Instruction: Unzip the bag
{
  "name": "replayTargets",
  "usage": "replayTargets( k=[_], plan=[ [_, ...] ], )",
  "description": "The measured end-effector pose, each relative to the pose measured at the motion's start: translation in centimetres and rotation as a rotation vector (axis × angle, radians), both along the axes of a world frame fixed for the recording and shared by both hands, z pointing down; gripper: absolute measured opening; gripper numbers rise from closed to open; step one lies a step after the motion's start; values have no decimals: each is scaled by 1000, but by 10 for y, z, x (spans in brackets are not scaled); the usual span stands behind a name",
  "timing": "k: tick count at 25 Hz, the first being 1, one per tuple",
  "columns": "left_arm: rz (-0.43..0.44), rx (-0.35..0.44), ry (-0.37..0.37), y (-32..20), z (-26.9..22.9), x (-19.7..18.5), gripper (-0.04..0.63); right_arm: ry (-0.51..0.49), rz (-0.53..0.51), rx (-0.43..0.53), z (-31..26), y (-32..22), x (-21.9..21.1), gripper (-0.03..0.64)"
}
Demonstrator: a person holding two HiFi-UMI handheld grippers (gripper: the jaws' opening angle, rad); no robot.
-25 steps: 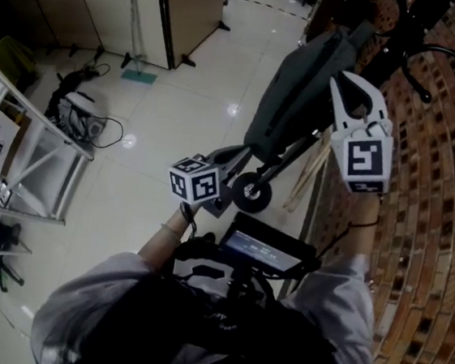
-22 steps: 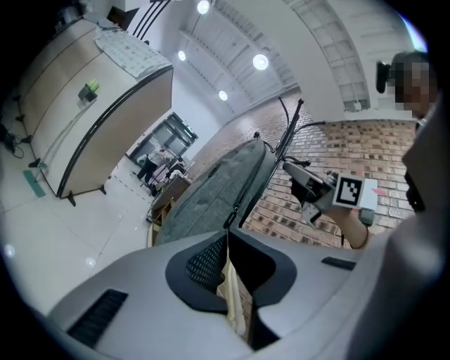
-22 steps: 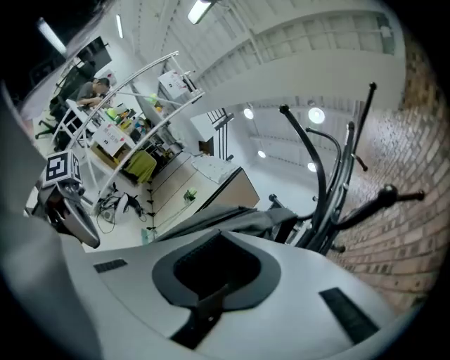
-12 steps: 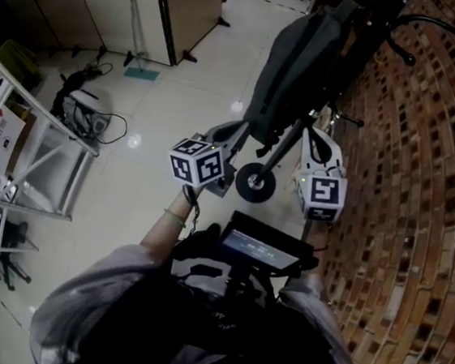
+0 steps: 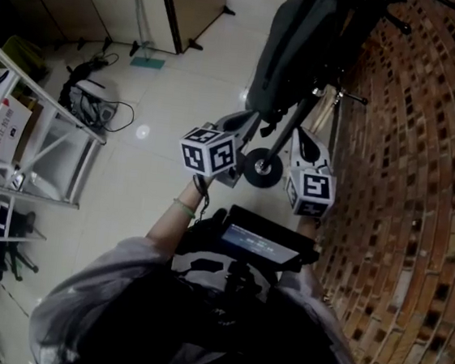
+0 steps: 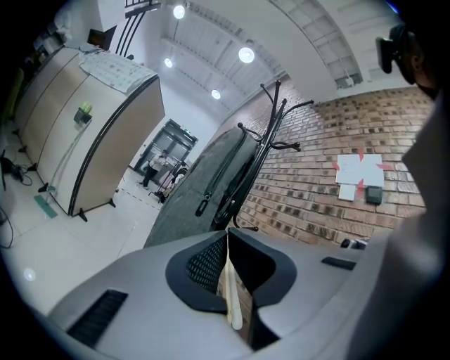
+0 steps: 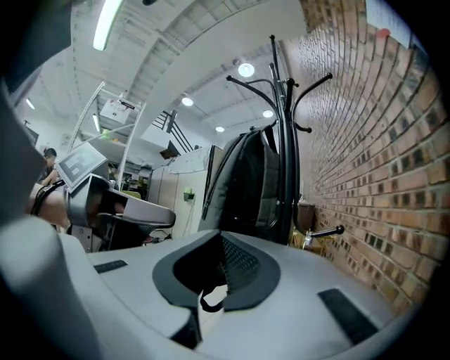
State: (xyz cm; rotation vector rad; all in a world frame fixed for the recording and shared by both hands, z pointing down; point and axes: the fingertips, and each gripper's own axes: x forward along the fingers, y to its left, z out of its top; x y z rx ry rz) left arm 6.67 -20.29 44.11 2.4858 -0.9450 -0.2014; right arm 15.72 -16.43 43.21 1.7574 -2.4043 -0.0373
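Observation:
A grey backpack (image 5: 296, 46) hangs from a black coat rack (image 5: 294, 132) beside the brick wall. It also shows in the left gripper view (image 6: 200, 190) and the right gripper view (image 7: 242, 186). A black zip pull (image 6: 202, 207) hangs on its side. My left gripper (image 5: 245, 124) is shut and empty, low in front of the bag and apart from it. My right gripper (image 5: 301, 136) sits beside it near the rack's pole, jaws together with nothing held. In their own views, the left gripper (image 6: 227, 235) and the right gripper (image 7: 219, 242) point up at the bag.
The brick wall (image 5: 410, 157) runs along the right. A metal shelf frame (image 5: 35, 155) stands at the left, with cables and a bag (image 5: 85, 104) on the tiled floor. Cabinets (image 5: 175, 0) stand at the back. Pale sticks (image 5: 332, 107) lean by the rack.
My right gripper has dropped from up beside the bag to a low spot next to the left gripper, and its jaws have shut. The left gripper barely moved.

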Motion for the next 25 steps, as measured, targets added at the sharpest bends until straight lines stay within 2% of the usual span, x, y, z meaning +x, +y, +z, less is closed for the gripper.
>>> replayTargets(
  k=[14, 25],
  plan=[
    [3, -11, -8, 12, 6, 4, 12, -6, 37, -24, 8, 13, 7, 8],
    [4, -13, -5, 9, 4, 4, 12, -3, 26, -15, 8, 11, 5, 6]
  ],
)
